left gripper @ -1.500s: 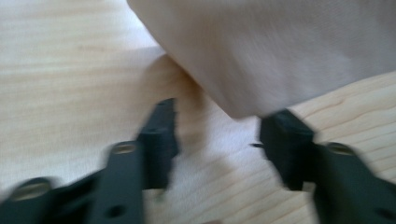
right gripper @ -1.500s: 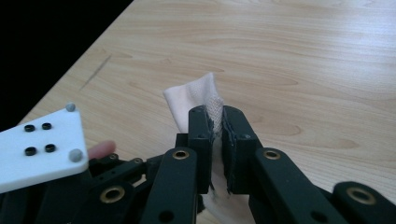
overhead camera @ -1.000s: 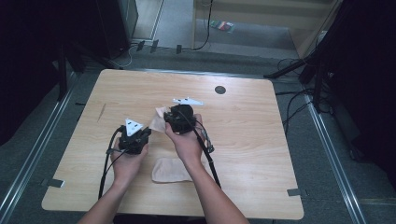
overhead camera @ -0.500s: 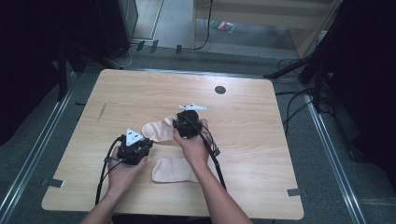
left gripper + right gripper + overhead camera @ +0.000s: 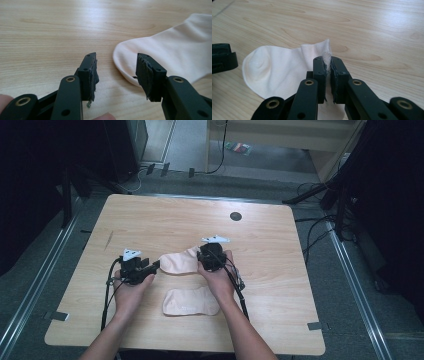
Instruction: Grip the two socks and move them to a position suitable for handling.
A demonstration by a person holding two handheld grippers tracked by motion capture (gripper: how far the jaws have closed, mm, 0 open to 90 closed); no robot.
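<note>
The right gripper [image 5: 328, 72] pinches the cuff of the sock [image 5: 180, 262] at table [image 5: 150, 215] centre. At its nine o'clock, the left gripper [image 5: 116, 72] has just been opening, toe between but untouched. A second sock [image 5: 190, 301] lies at six o'clock; a dark hole [image 5: 235, 216] sits at one.

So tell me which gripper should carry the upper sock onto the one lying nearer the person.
Right. The right gripper is shut on the cuff edge of the upper sock, so it can likely drag it to the lower sock. The left gripper has just been opening; its pads are off the toe.
</note>
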